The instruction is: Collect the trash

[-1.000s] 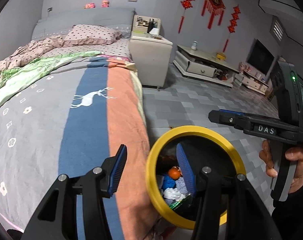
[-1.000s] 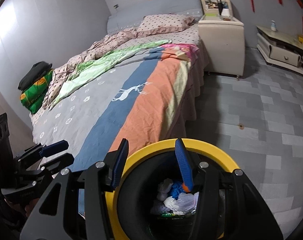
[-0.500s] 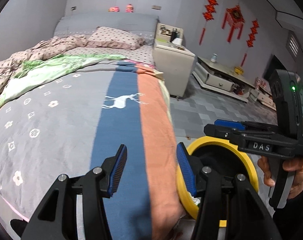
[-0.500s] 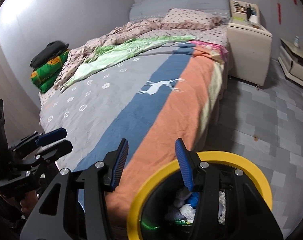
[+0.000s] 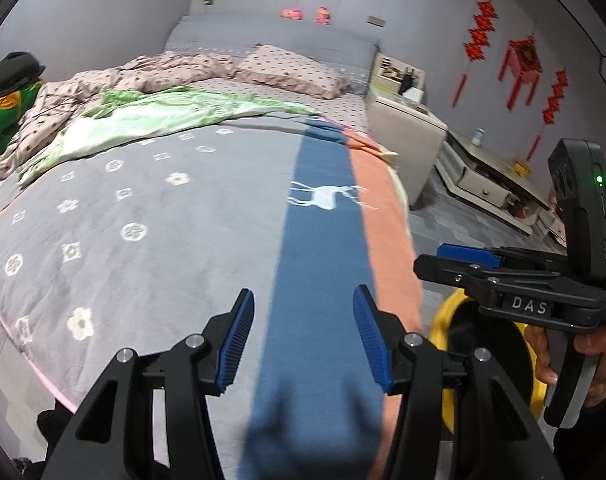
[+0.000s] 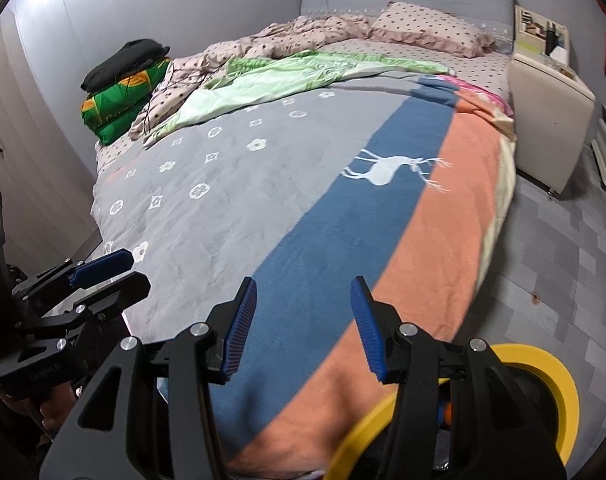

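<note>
Beside bed [image 6: 287, 184], yellow-rimmed bin [image 6: 559, 392] upright, mouth upward

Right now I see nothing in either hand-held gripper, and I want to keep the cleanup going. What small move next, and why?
Probably sweep both views slowly along the bed toward the pillow. The left hand-held gripper and right hand-held gripper are open and empty, the yellow-rimmed bin sits beside the bed's foot, and no loose trash shows on the blanket.
</note>
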`<state>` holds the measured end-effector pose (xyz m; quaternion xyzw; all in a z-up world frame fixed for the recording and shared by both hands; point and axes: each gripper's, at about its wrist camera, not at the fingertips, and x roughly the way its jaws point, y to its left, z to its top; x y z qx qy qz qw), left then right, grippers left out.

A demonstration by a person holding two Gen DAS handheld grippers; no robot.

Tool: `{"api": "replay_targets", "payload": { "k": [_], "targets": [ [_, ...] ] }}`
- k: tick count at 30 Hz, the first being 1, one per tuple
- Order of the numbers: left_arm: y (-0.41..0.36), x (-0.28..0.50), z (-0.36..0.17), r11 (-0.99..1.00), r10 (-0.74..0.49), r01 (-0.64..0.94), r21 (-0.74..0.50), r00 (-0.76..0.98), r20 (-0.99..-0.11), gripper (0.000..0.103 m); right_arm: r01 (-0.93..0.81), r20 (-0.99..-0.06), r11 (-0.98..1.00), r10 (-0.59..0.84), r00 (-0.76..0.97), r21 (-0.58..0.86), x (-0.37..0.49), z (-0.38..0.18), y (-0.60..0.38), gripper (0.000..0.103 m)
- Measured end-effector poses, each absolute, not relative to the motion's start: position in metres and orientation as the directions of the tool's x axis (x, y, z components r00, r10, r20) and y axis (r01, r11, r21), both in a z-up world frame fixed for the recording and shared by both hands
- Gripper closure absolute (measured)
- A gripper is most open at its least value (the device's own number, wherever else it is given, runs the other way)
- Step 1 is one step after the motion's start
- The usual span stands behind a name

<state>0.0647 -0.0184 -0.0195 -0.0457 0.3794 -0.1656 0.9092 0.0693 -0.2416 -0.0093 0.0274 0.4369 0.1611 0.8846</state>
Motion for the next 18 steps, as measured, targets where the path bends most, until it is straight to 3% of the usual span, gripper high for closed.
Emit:
{"api": "replay_targets", "payload": {
  "k": [10, 14, 18],
  "targets": [
    [0.027, 0.072, -0.035, 0.970, -0.242, 0.152, -0.191, 0.688, -0.684, 0.054, -0.278, -0.796, 0.943, 0.307, 0.522, 0.182, 0.094, -0.034, -0.198, 0.054],
    [0.039, 0.071, -0.033, 0.977, -0.209, 0.126, -0.172, 0.728, -0.654, 0.037, -0.255, -0.785, 0.953, 0.283, 0.551, 0.165, 0.096, -0.038, -0.192, 0.043],
    [0.047, 0.066, -0.028, 0.983, -0.177, 0.103, -0.154, 0.772, -0.610, 0.022, -0.227, -0.757, 0.962, 0.260, 0.599, 0.151, 0.094, -0.034, -0.192, 0.024]
  ]
}}
